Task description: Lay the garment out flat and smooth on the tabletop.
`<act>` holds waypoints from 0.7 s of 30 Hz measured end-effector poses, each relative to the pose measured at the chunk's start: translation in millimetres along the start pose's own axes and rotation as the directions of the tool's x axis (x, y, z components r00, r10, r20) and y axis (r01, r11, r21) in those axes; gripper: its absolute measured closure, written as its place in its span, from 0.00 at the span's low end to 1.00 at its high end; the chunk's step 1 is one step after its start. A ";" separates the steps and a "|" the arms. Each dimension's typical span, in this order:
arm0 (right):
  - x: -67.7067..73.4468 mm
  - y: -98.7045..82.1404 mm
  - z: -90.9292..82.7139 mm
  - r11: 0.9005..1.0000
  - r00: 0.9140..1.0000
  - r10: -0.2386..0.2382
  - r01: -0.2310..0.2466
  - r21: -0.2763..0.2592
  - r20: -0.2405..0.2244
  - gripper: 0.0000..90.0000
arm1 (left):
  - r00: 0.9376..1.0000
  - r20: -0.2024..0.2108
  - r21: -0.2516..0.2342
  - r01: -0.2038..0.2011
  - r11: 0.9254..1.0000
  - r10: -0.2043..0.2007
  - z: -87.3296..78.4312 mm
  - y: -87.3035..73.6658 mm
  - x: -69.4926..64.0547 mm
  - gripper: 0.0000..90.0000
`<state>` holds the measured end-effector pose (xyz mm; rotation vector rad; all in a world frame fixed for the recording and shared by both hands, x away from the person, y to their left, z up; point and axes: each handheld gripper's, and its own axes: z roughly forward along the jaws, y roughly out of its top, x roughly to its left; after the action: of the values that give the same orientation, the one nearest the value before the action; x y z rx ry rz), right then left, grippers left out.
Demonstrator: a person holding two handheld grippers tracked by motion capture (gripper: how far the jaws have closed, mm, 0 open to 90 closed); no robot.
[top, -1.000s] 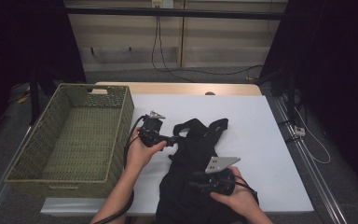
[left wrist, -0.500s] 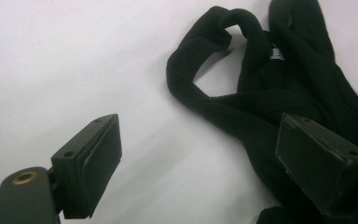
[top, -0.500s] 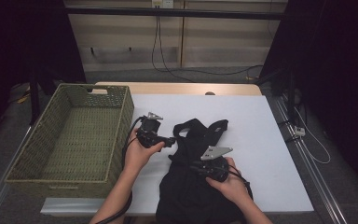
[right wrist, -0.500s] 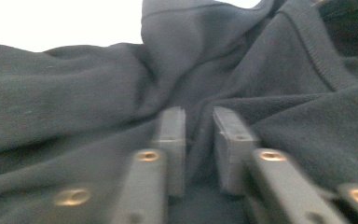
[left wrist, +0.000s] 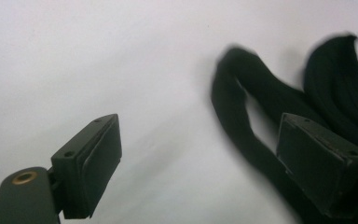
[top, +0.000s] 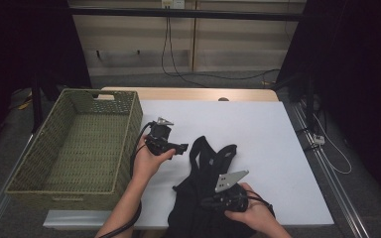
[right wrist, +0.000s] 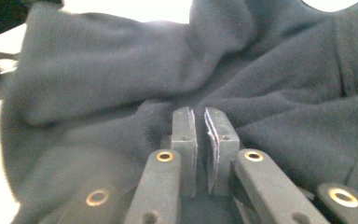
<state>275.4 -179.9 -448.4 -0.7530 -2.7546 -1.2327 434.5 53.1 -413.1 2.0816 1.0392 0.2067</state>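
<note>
1. Work surface: a white table top (top: 258, 129) carries a black garment with shoulder straps, apparently a tank top (top: 203, 198), lying near the front edge, right of centre. Its two straps point away from the person; its lower part reaches the front edge of the table.
2. A green woven basket (top: 129, 129) stands on the left part of the table, just beside the left hand and apart from the garment.
3. Left gripper (top: 181, 148): held level above the white surface, between the basket and the garment's straps. In the left gripper view its jaws stand wide apart with nothing between them. One pad (left wrist: 91, 161) shows over bare table; the other lies in front of a black strap (left wrist: 242, 107). Whether that pad touches the strap cannot be told.
4. Right gripper (top: 206, 202): held low over the middle of the garment, pointing toward the person's left, with the grey three-cornered plate (top: 230, 179) on top.
5. In the right gripper view the jaws have just been closing and now stand almost together, a thin slit between the pads (right wrist: 184, 128). They press down into the dark fabric, which bunches in folds around the tips. Whether a fold of cloth is pinched inside the slit cannot be made out.
6. Both of the person's forearms enter from the bottom of the high view; a cable trails from the left gripper past the wrist.
</note>
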 end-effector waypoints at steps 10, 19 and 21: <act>-16.1 8.9 -25.4 0.982 0.985 0.119 -0.098 -0.163 0.124 0.56 | 1.000 -0.004 0.003 0.009 1.000 -0.009 3.9 -1.2 -0.2 0.16; -72.3 0.1 -54.0 0.918 0.857 0.345 -0.222 -0.330 0.383 0.53 | 1.000 0.003 0.010 0.007 1.000 -0.007 4.3 -1.7 0.2 0.16; -84.8 -5.7 -59.0 0.906 0.823 0.384 -0.248 -0.343 0.418 0.54 | 1.000 0.004 0.008 0.013 1.000 -0.013 5.2 -2.6 0.8 0.16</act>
<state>338.0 -260.3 -430.5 -1.6839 -2.6345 -1.5353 435.8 51.6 -418.6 2.0804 1.0527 0.1921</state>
